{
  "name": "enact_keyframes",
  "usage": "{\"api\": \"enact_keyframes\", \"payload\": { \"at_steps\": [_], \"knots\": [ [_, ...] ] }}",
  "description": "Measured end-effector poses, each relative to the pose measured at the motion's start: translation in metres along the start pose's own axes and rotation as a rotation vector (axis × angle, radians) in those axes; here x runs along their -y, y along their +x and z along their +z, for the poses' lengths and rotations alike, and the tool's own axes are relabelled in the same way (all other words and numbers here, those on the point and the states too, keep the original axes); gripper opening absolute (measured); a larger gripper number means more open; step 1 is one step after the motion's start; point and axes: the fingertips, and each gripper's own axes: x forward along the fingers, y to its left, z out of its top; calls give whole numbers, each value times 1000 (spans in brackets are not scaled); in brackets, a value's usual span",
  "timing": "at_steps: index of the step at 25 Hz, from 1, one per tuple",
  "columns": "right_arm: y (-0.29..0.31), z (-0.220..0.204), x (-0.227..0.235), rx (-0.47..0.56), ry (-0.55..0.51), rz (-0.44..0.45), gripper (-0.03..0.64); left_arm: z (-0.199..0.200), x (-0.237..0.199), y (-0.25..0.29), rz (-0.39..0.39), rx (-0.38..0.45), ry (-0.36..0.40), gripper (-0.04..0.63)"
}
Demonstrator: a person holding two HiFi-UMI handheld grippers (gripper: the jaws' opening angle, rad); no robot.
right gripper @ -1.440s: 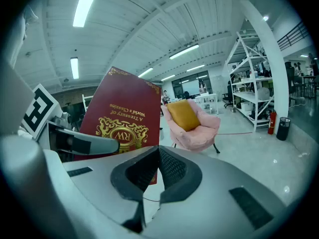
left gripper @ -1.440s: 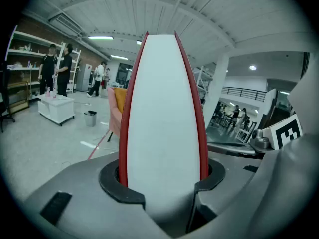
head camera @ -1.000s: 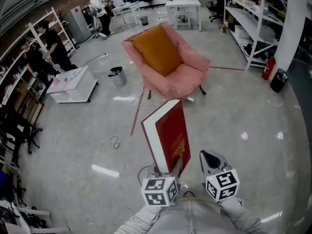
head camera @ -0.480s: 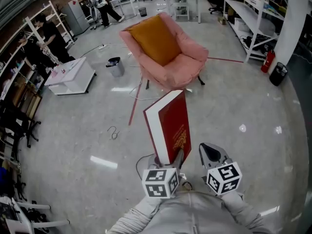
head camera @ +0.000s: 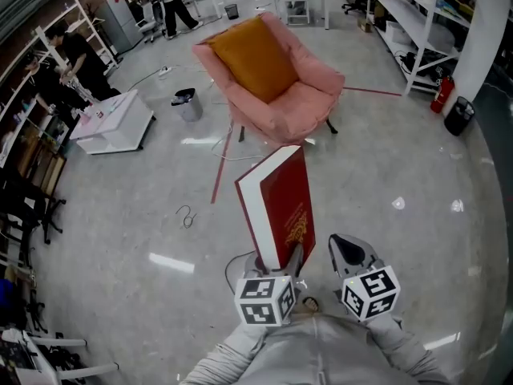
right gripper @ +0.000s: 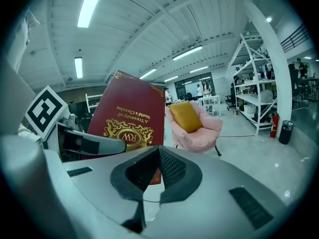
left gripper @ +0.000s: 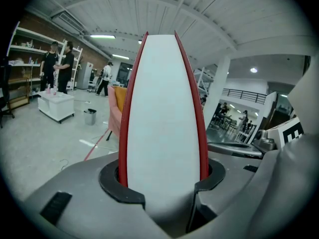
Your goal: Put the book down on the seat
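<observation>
The left claw grasps the red book upright, its bottom edge hidden between the jaws. Beside it, the right claw is clenched and empty.

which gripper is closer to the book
Left. The left gripper is clamped on the lower end of the book, holding it upright. The right gripper sits just right of the book, shut and empty, not touching it.

A red hardcover book is held upright in the left gripper, before the pink upholstered armchair. An orange square cushion is set on it; a grey bin and low white table are placed to its left, white metal shelving to its right.
</observation>
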Motion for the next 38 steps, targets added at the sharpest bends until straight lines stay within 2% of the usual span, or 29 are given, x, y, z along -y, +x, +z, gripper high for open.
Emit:
{"api": "enact_keyframes", "payload": {
  "at_steps": [4, 15, 24, 38],
  "knots": [
    [16, 3, 12, -16, 3, -18, 5, 10, -7, 21, -14, -12, 5, 245],
    [92, 42, 47, -13, 4, -36, 5, 70, -45, 87, -29, -3, 25, 245],
    [170, 74, 50, -8, -4, -22, 5, 112, -103, 128, -16, -15, 24, 245],
    [245, 101, 62, -25, -21, -80, 5, 152, -156, 183, -74, -38, 38, 245]
  ]
}}
